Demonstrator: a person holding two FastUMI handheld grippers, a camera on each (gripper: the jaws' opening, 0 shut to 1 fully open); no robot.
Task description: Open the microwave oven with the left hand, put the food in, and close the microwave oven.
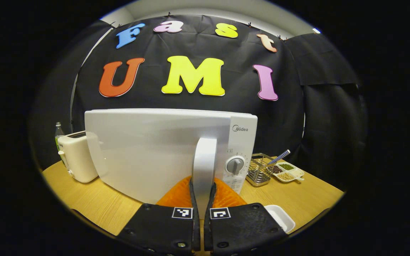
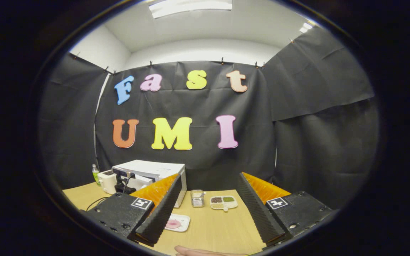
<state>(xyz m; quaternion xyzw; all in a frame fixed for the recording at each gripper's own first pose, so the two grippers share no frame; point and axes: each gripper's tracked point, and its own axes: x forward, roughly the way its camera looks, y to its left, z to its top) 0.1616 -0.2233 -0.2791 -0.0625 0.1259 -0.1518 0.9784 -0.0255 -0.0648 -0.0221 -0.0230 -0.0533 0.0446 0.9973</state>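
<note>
Microwave [image 1: 162, 149] at back-left of tabletop [image 1: 311, 202], door [image 1: 144, 153] swung partly out, hinge edge by toaster [image 1: 77, 156]. Left gripper [image 1: 202, 199] jaws clenched on upright door handle [image 1: 204, 167]. Knob panel [image 1: 238, 156] just right of handle. Wire basket [image 1: 259, 170] and divided dish [image 1: 287, 171] near microwave's right side. Food plate [image 2: 177, 223] toward front edge, open wood around it. Right gripper [image 2: 205, 202] hovering well apart, jaws released, nothing between. Hand [image 2: 198, 251] at front edge.
</note>
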